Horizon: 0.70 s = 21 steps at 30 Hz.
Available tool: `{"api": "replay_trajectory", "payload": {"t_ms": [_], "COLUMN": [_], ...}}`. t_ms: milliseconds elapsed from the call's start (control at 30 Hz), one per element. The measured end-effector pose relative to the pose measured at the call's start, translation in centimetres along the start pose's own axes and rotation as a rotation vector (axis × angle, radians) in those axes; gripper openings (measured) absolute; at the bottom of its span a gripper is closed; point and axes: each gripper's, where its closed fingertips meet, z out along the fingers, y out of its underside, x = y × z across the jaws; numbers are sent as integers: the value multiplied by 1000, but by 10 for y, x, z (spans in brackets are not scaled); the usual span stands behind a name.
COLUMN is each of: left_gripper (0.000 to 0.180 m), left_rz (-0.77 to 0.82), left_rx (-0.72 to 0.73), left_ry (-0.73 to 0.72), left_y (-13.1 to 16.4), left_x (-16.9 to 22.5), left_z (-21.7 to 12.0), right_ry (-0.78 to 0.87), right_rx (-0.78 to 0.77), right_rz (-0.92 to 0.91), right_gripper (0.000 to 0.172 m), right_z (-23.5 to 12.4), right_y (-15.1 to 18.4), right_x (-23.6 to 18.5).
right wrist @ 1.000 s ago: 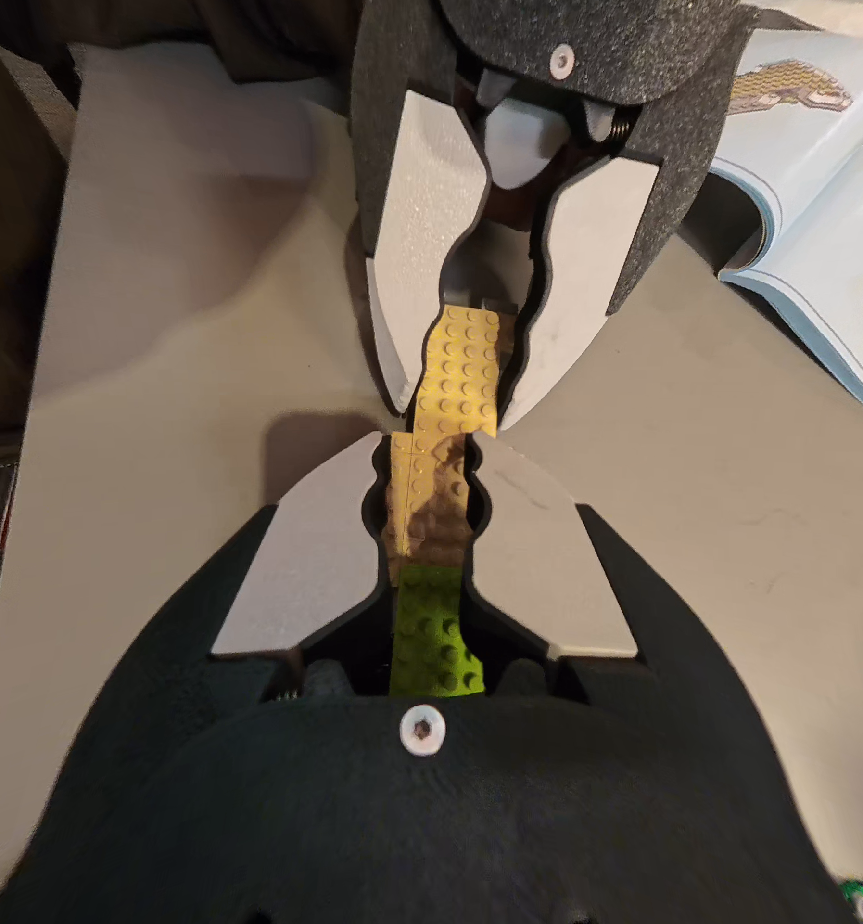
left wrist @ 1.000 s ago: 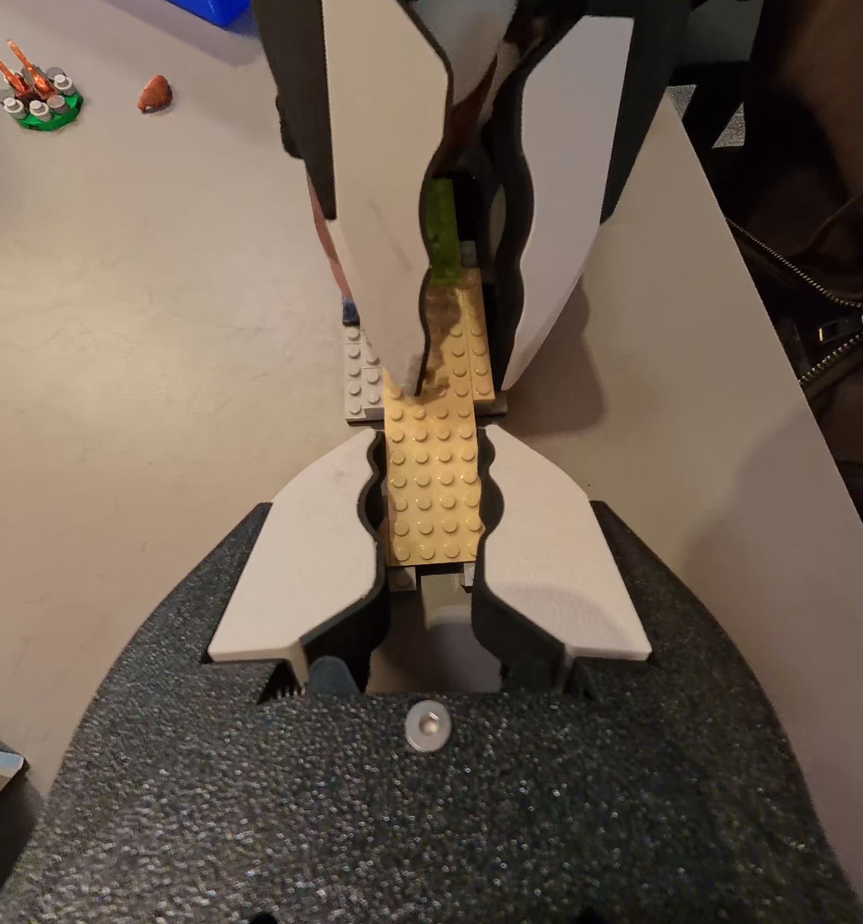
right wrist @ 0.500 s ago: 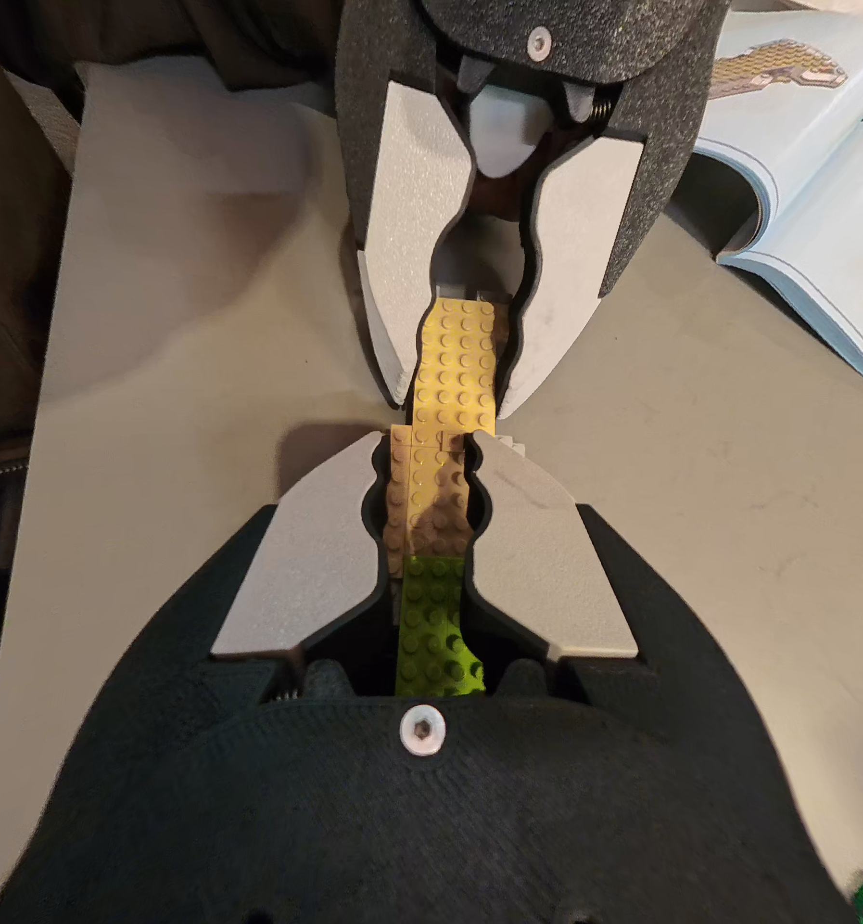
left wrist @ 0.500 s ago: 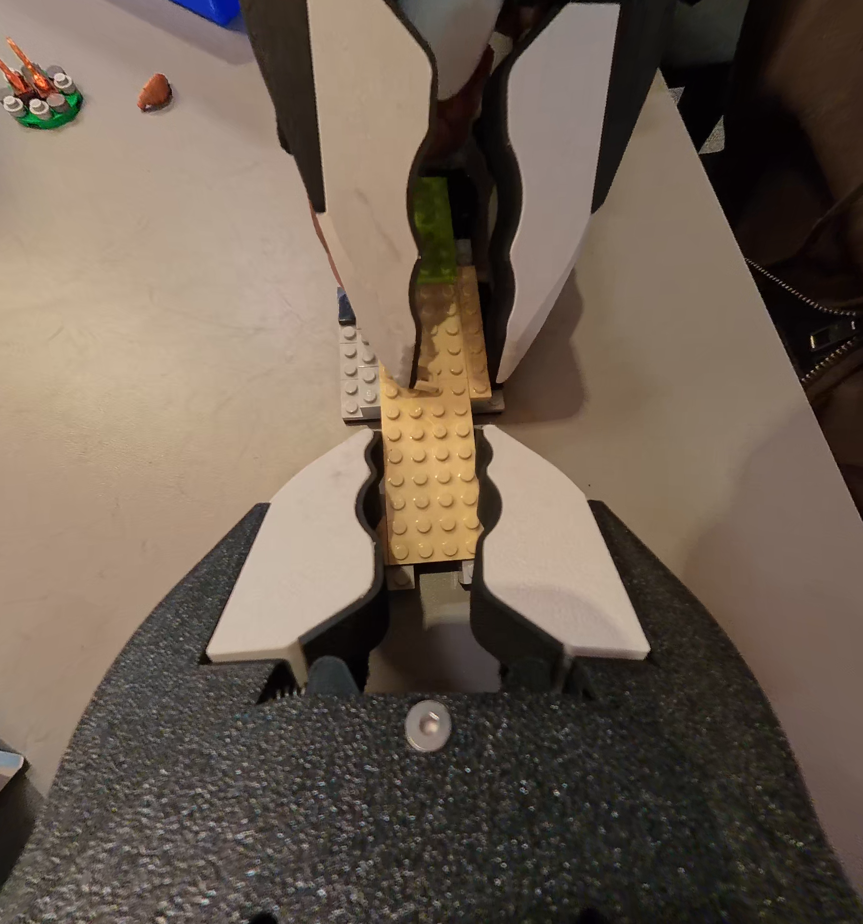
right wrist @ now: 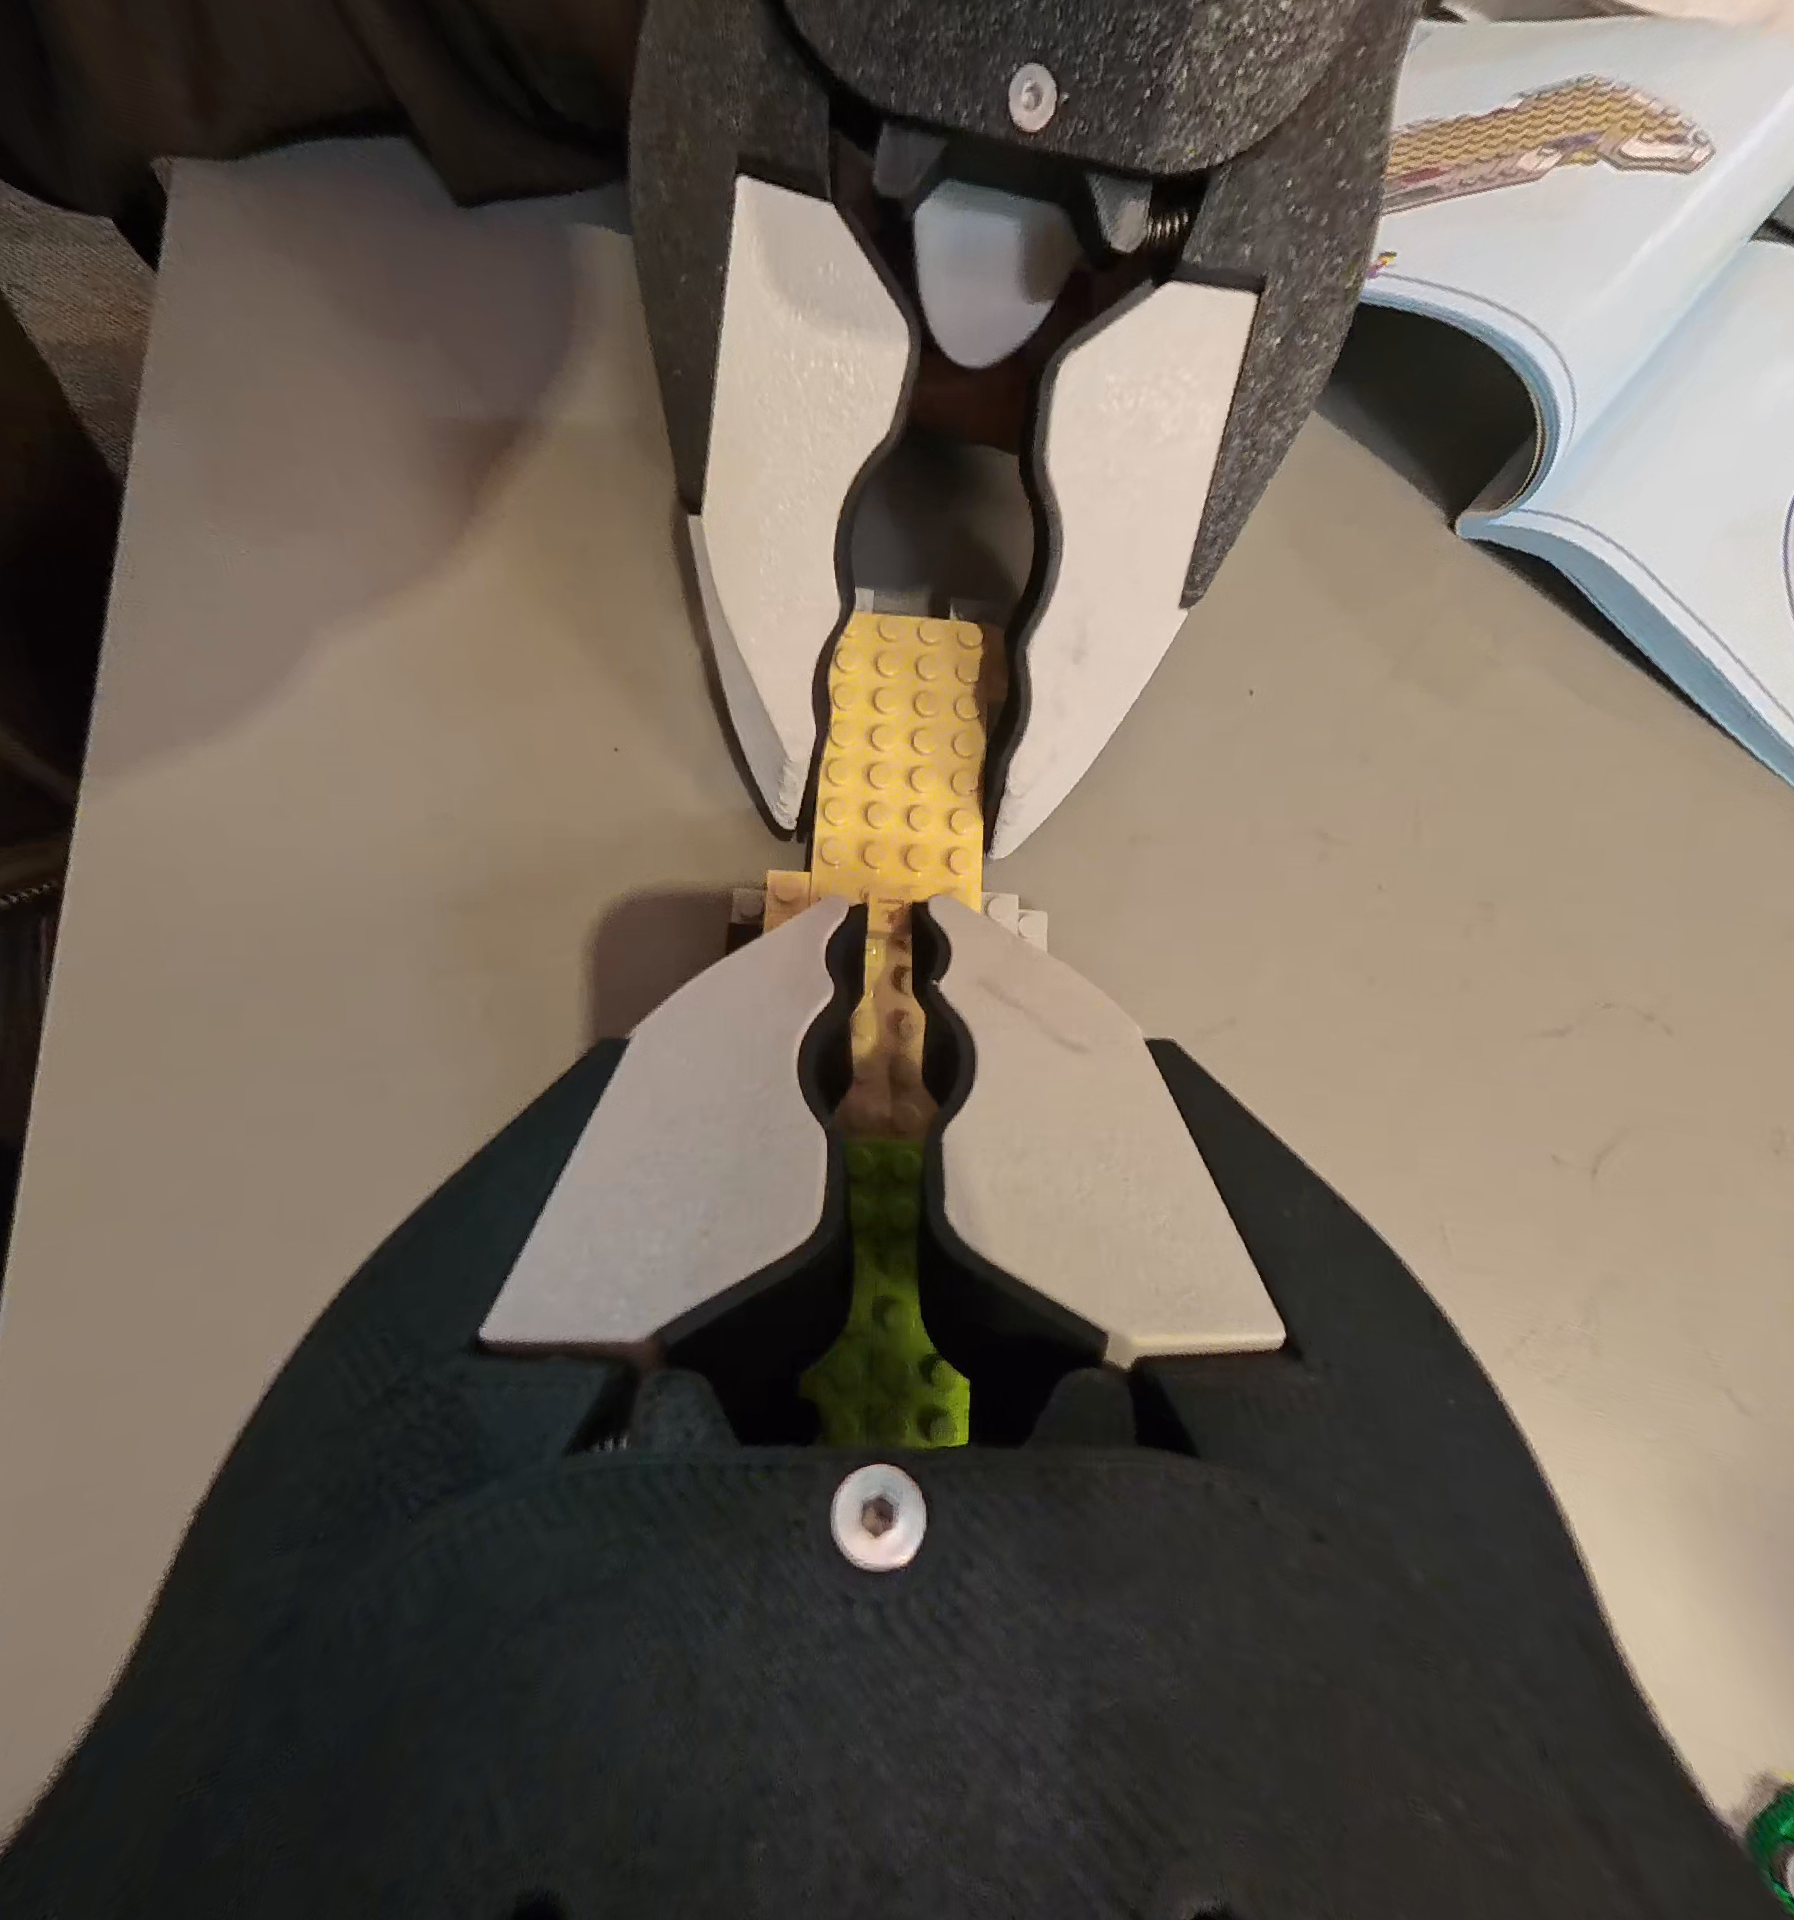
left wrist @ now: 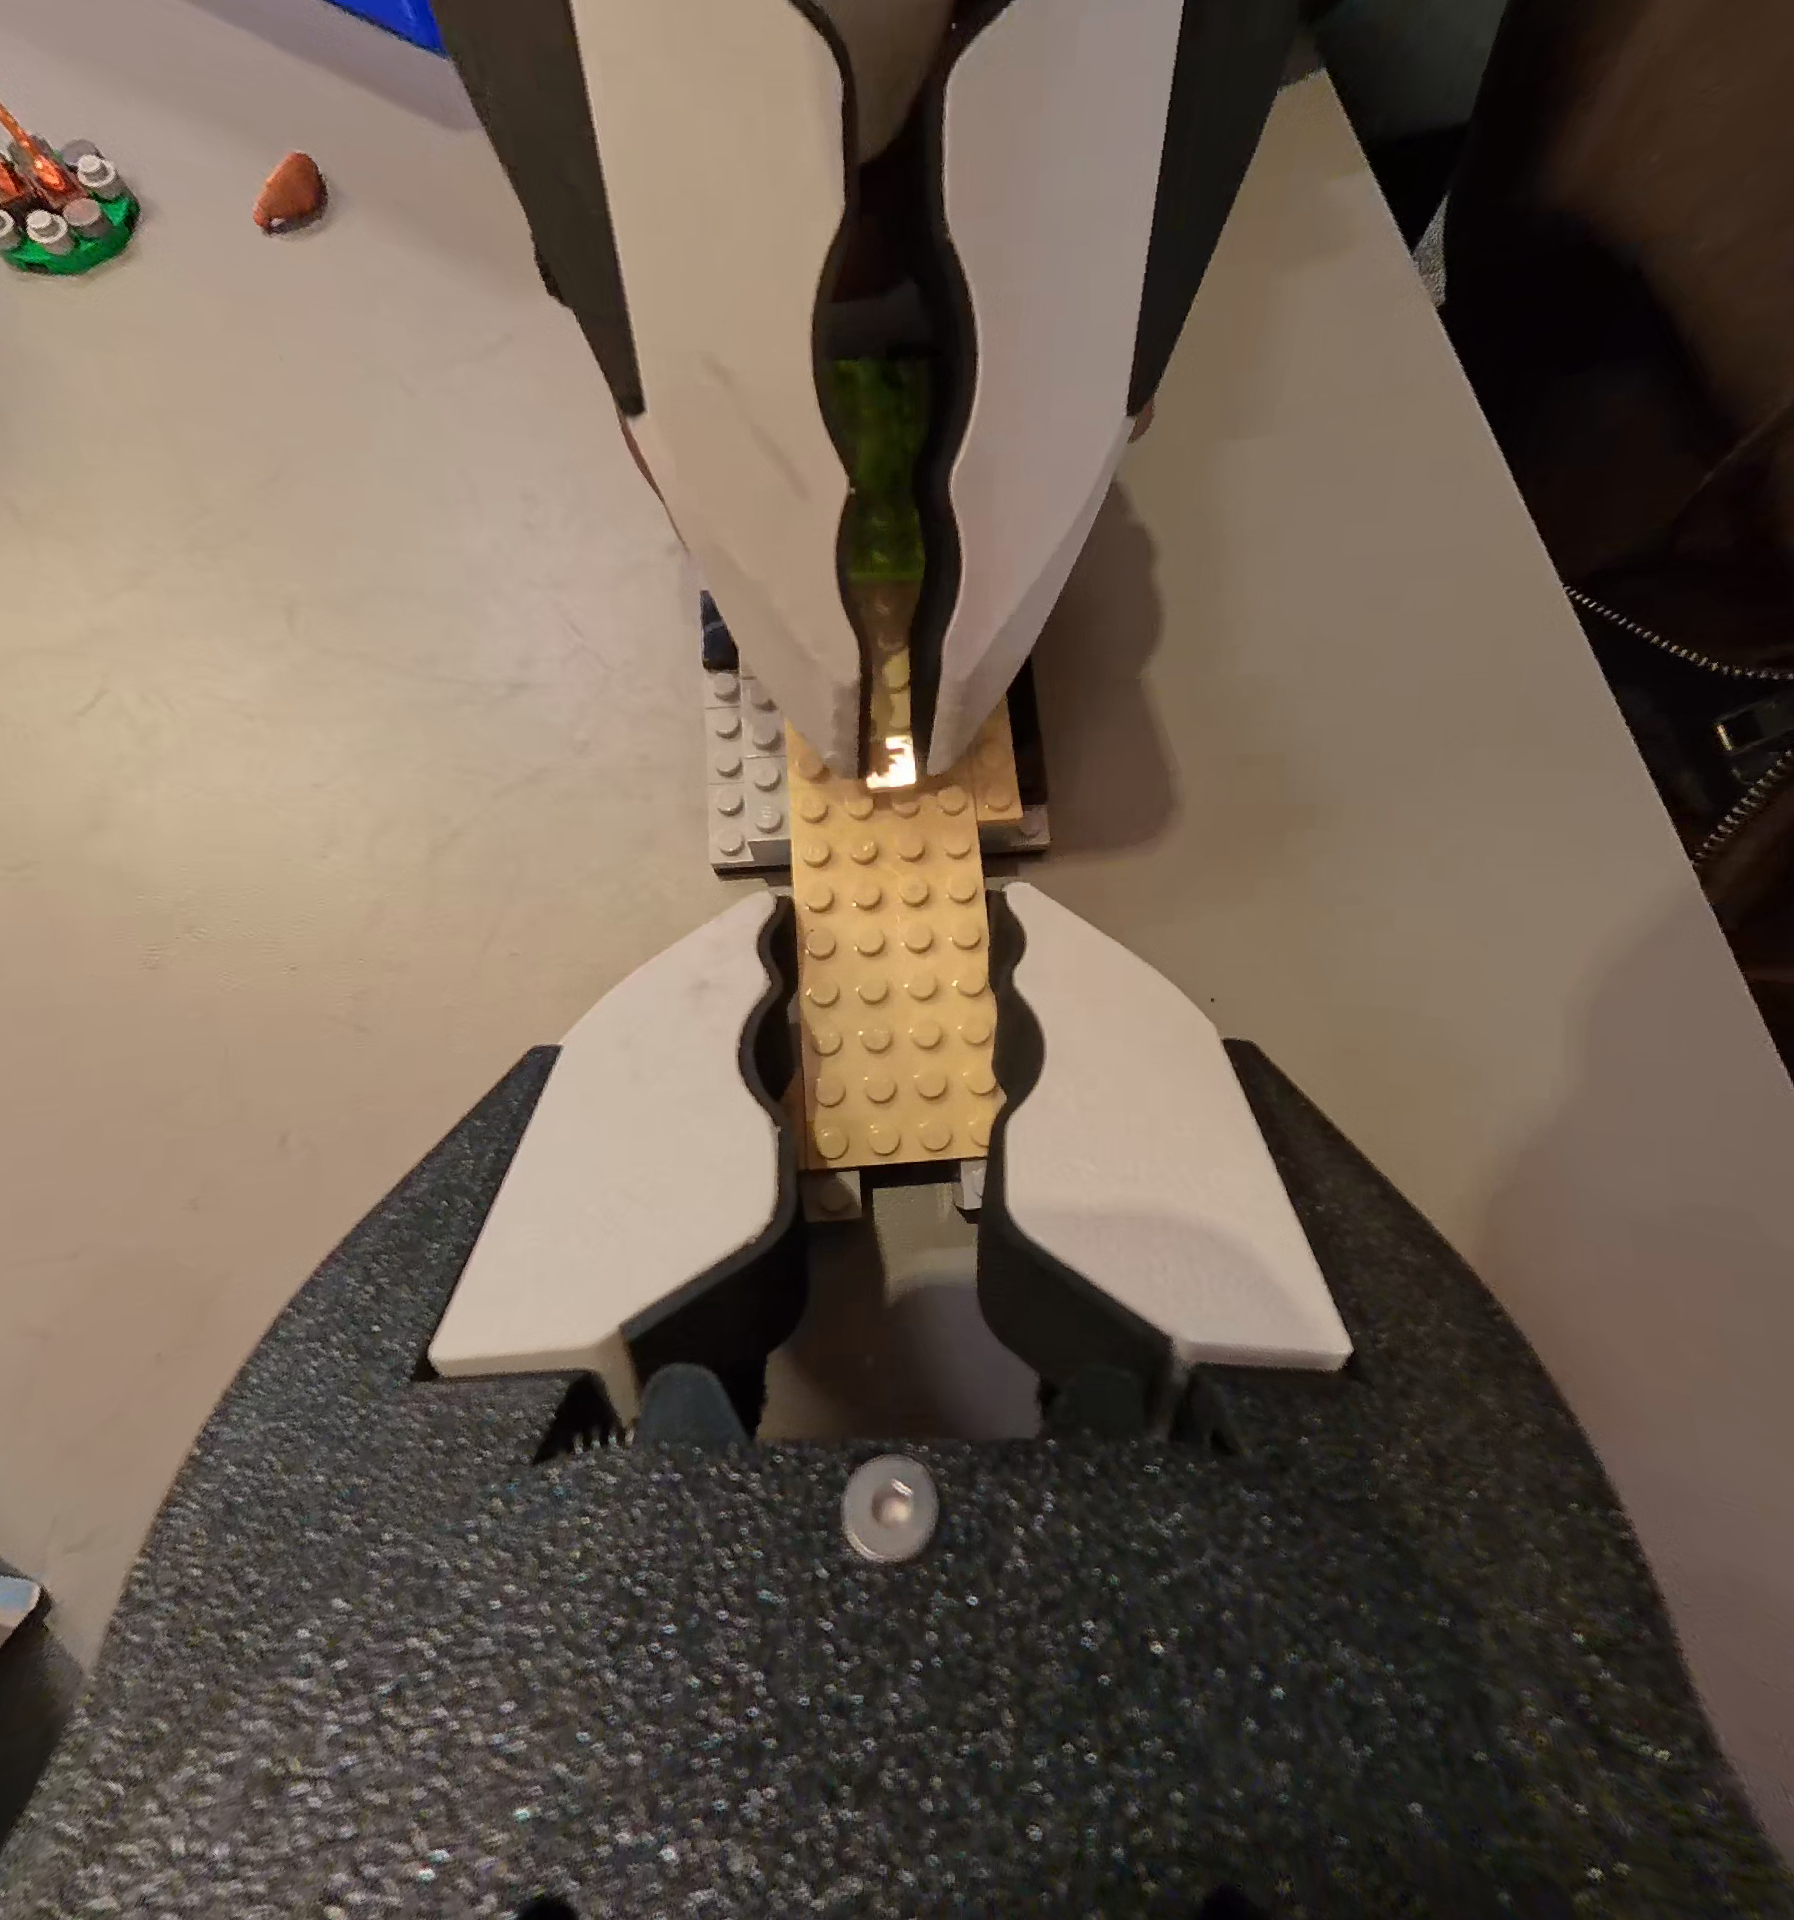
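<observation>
speckled black gripper bodies (left wrist: 872, 1662), pale grey wavy-edged fingers (left wrist: 644, 1143) with black lining, silver centre screw (left wrist: 888, 1522)

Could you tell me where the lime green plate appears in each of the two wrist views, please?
Left wrist view: lime green plate upper centre, between the far hand-held gripper's fingers.
Right wrist view: lime green plate lower centre, between this view's own fingers, near the body.
Shared landmark: the tan studded plate, gripped at its sides by the left hand-held gripper.

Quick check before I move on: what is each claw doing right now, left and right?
Left claw: closed on the tan studded plate, pads against its long edges.
Right claw: nearly closed above the plate's far end; whether it grips anything cannot be told.
</observation>
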Motion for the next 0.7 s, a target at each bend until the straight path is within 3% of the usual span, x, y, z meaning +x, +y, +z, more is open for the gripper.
{"api": "replay_trajectory", "payload": {"t_ms": [200,400,567,700], "left_gripper": [35,35,35,35], "left_rz": [-7,-9,-9,-7], "left_rx": [0,0,1,0], "left_ry": [-5,0,0,1], "left_y": [0,1,1,1], "left_x": [-1,-1,0,0], "left_z": [0,-1,-1,-1], "right_ry": [13,165,395,711], "right_rx": [14,121,248,157], "right_rz": [8,123,289,368], "right_gripper": [8,8,8,8], "right_z": [-3,-29,-102,-191], "right_y": [-2,-6,9,56], "right_x": [3,21,32,52]}}
